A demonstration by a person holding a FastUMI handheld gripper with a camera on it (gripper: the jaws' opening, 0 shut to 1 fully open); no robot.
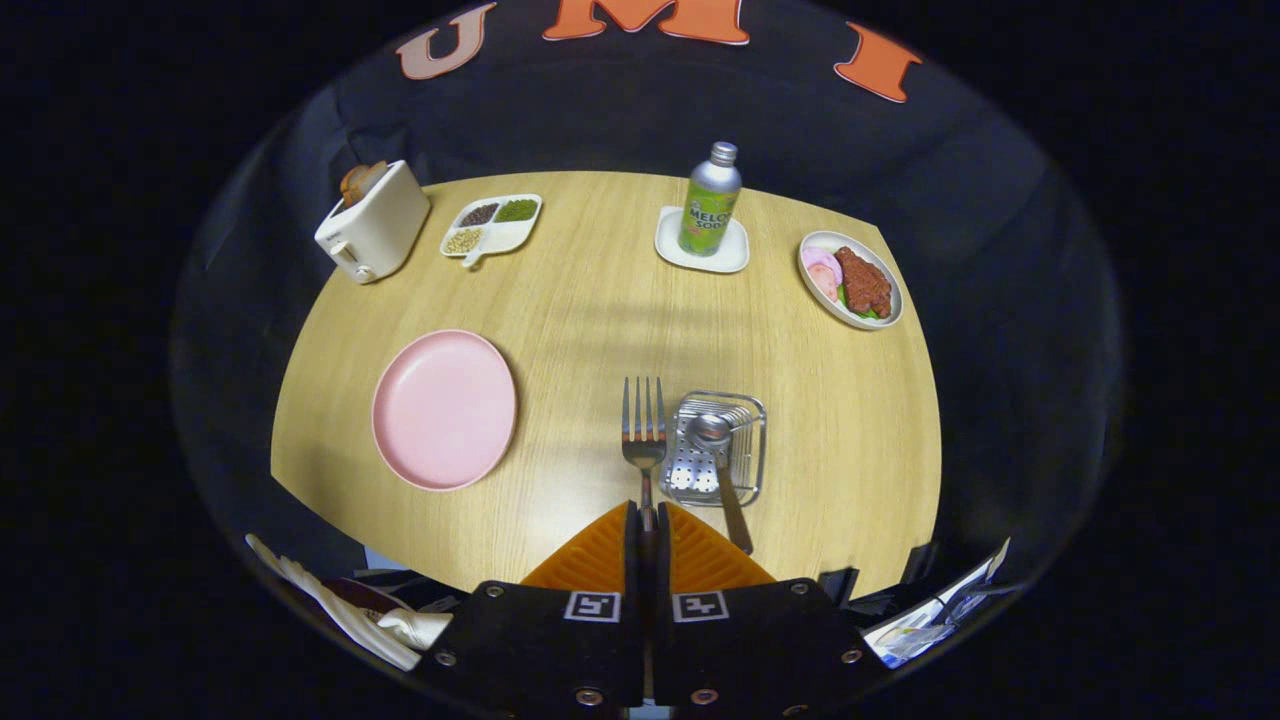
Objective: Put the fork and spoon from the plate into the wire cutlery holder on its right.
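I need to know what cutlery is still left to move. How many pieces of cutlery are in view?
2. The fork is clamped in the hand-held gripper, left of the wire holder; the spoon sits in the holder.

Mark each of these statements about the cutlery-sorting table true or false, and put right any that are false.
1. The gripper is shut on the fork by its handle. True.
2. The spoon lies on the pink plate. False: the spoon already stands in the wire cutlery holder, its handle sticking out over the near rim.
3. The pink plate has nothing on it. True.
4. The wire cutlery holder stands between the toaster and the pink plate. False: the holder stands on the other side of the plate, just ahead of the fingers and beside the fork's tines.
5. The soda bottle lies on its side. False: it stands upright on a small white dish.
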